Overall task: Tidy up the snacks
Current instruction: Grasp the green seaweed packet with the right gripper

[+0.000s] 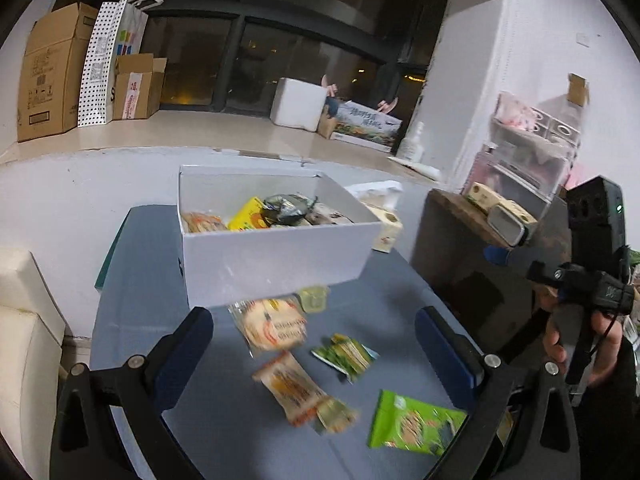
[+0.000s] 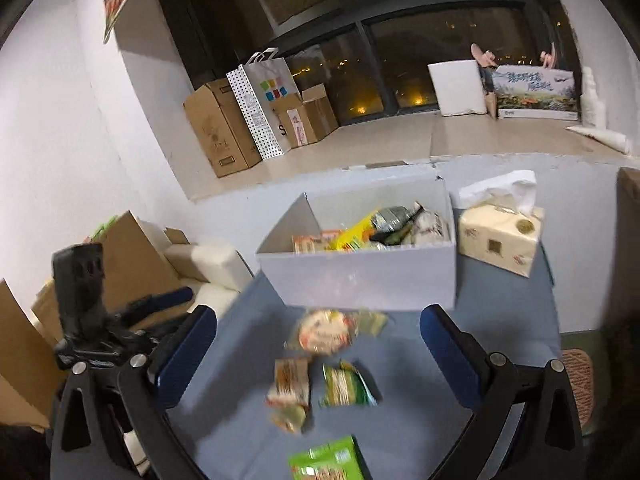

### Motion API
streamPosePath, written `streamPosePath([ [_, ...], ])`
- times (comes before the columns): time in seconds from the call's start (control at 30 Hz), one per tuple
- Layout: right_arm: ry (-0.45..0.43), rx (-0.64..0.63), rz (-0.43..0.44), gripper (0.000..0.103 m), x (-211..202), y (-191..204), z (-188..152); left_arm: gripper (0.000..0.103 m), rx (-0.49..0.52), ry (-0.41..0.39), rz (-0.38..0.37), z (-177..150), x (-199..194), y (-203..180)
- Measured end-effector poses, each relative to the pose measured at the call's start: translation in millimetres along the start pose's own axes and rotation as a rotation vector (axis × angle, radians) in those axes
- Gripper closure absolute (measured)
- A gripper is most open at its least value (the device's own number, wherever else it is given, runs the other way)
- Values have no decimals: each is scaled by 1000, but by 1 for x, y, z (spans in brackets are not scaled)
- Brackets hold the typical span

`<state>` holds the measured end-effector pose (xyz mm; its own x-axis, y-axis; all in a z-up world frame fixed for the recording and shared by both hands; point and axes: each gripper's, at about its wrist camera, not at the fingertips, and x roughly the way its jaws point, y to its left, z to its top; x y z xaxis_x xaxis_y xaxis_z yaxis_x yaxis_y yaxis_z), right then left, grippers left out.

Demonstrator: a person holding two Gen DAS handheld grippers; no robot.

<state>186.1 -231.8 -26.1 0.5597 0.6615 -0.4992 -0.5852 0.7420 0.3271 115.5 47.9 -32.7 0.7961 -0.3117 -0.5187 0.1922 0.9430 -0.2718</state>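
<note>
— Well, where? Both grippers?
— Left gripper (image 1: 314, 344) spread wide, right gripper (image 2: 318, 344) likewise, empty. Loose foil snack packets (image 1: 286, 384) lying on blue bench (image 1: 152, 264) beside open white cardboard box (image 1: 276, 256).

Both views—high, facing white box (image 1: 276, 256)

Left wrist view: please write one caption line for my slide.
Open left gripper above snack packets on a blue table, white box behind.

Loose snack packets (image 1: 286, 378) lie flat before the partly filled white box (image 1: 276, 256).
</note>
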Motion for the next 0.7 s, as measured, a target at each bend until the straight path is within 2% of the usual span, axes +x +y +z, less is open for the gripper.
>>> streamPosePath([
  [0.1, 13, 22, -17, 0, -9, 2, -27, 0, -8, -3, 0, -17, -11, -7],
  [0.2, 20, 24, -28, 0, -16, 5, -56, 0, -26, 6, -32, -32, -16, -11],
  [0.37, 63, -30, -99, 0, -21, 7, -91, 0, -33, 38, -53, -52, -15, -15],
  [0.5, 148, -113, -175, 0, -17, 5, -110, 0, -44, 41, -52, -60, -19, -17],
  [0.7, 296, -201, -167, 0, 12, 13, -136, 0, -38, 60, -50, -64, -17, -20],
])
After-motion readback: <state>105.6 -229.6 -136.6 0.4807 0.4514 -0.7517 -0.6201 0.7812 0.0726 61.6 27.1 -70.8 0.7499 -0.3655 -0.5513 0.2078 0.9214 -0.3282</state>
